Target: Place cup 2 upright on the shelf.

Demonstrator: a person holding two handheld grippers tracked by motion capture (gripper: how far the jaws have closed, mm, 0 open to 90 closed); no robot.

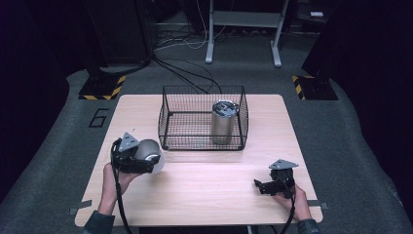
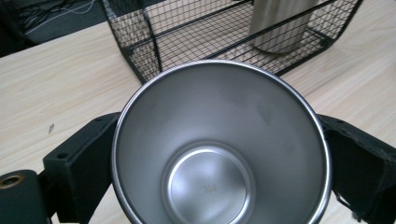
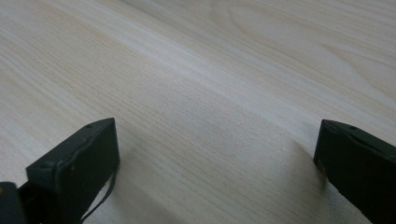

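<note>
A steel cup (image 1: 147, 150) lies sideways in my left gripper (image 1: 150, 158), which is shut on it just above the table's front left. In the left gripper view the cup's open mouth (image 2: 219, 154) faces the camera, empty inside, with a black jaw pressed on each side. A black wire basket (image 1: 195, 142) stands at the middle back of the table, just beyond the cup. Inside the basket's right part, a tall steel tumbler (image 1: 223, 123) with a lid stands upright. My right gripper (image 1: 259, 185) is low over the front right of the table, open, with bare wood between its jaws (image 3: 217, 154).
The light wooden table (image 1: 209, 195) has bare room between the two grippers and in front of the basket (image 2: 140, 51). On the grey floor behind the table lie cables (image 1: 187, 73), a metal stand's legs (image 1: 210, 53) and two hazard-striped bases (image 1: 103, 87).
</note>
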